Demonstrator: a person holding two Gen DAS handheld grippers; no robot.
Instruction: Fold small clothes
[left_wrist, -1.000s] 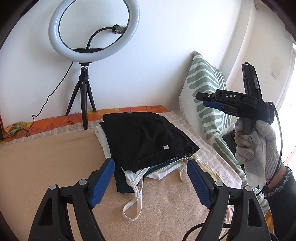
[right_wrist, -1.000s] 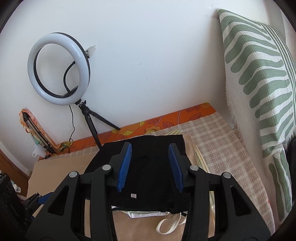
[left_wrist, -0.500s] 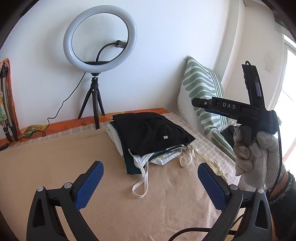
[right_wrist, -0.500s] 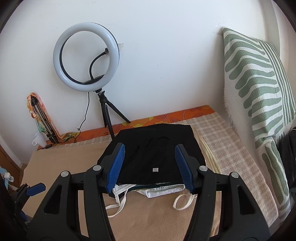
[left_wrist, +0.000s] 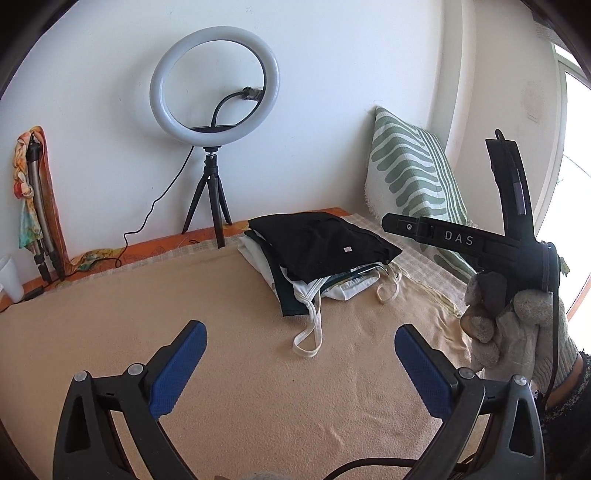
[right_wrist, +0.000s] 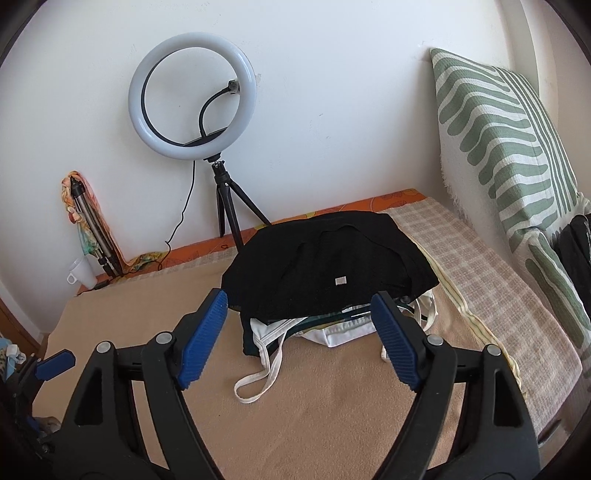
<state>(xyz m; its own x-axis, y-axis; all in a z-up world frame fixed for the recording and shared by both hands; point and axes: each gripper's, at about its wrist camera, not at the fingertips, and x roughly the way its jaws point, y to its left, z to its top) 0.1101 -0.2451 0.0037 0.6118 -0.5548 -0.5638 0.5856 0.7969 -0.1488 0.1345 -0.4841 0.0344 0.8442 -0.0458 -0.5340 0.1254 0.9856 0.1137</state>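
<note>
While both grippers hung above the tan blanket (left_wrist: 258, 369), the pile of folded clothes (left_wrist: 321, 266) lay on that blanket toward the wall, with nothing gripping it. A black garment (right_wrist: 328, 258) sat on top of the pile, a small white tag showing near its front edge; white and dark green pieces stuck out beneath it, and a cream strap loop (right_wrist: 258, 376) trailed from the pile's front onto the blanket.

The left gripper (left_wrist: 301, 363) was on the near side of the pile, well apart from it, its blue-padded jaws spread wide with only bare blanket between them. The right gripper (right_wrist: 299, 339) was also on the near side of the pile and closer to it; its jaws were opening, and nothing was pinched between them, though the front edge of the pile and the strap showed in the gap. In the left wrist view that gripper appeared to the right of the pile, held by a hand (left_wrist: 517, 325) in a pale knit glove.

Behind the pile stood a ring light (left_wrist: 214, 85) on a small black tripod against the white wall. To the right of the pile a green-and-white striped cushion (right_wrist: 506, 147) leaned in the corner, over a checked cloth (right_wrist: 480, 266). Far left of the pile, a folded tripod (left_wrist: 37, 206) wrapped in colourful cloth leaned on the wall, a white cup (right_wrist: 83, 275) beside it.
</note>
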